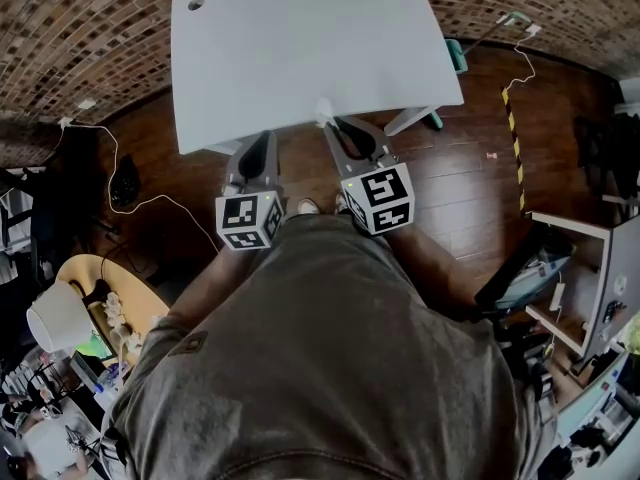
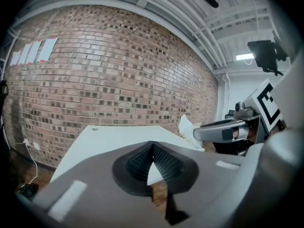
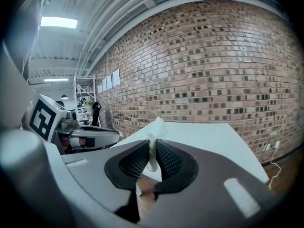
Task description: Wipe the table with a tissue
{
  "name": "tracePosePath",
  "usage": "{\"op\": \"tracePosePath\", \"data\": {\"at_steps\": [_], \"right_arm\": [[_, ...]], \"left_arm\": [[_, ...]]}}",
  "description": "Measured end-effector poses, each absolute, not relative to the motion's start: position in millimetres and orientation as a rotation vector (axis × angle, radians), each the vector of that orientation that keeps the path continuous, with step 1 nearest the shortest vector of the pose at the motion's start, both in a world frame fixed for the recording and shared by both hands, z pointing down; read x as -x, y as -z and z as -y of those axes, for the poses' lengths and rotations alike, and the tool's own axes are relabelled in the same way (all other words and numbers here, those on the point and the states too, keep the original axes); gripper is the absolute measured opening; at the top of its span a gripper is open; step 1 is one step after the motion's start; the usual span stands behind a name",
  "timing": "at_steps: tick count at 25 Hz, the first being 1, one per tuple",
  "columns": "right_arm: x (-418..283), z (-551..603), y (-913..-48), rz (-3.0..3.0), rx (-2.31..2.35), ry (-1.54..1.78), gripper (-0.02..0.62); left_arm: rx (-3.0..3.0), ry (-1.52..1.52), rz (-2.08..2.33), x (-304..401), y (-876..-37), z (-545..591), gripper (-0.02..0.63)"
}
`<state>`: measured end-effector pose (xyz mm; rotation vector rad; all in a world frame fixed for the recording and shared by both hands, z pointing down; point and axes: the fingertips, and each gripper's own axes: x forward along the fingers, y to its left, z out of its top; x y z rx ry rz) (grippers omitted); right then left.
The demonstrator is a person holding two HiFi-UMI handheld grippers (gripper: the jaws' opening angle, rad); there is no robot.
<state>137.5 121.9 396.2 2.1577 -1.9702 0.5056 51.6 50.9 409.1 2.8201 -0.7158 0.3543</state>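
Observation:
The white table (image 1: pixel 300 48) stands in front of me, its near edge by both grippers. My right gripper (image 1: pixel 330 123) is shut on a crumpled white tissue (image 1: pixel 323 108), held just at the table's near edge. In the right gripper view the tissue (image 3: pixel 156 129) sticks up from between the shut pads (image 3: pixel 167 159), with the table (image 3: pixel 204 134) beyond. My left gripper (image 1: pixel 262 138) hangs below the table's edge, left of the right one. Its black pads (image 2: pixel 164 158) meet at the tips with nothing between them. The left gripper view also shows the tissue (image 2: pixel 188 127) in the right gripper (image 2: pixel 223 129).
A brick wall (image 1: pixel 90 38) runs behind the table. A cable hole (image 1: pixel 195 3) marks the table's far left corner. White cables (image 1: pixel 130 203) lie on the wood floor at left. A round yellow table (image 1: pixel 120 308) with a lamp stands lower left. Desks and clutter (image 1: pixel 580 298) fill the right.

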Motion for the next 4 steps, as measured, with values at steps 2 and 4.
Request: {"op": "tracePosePath", "data": {"at_steps": [2,4], "right_arm": [[-136.4,-121.7,-396.4,1.971,-2.157,-0.504,0.060],[-135.4,-121.3,-396.6,1.973,-2.156,-0.503,0.060]], "left_arm": [[-2.821,-0.351,0.716,-51.1,-408.7,-50.7,0.002],[-2.822,-0.349,0.717,-50.4,-408.4,-50.2,0.002]]}}
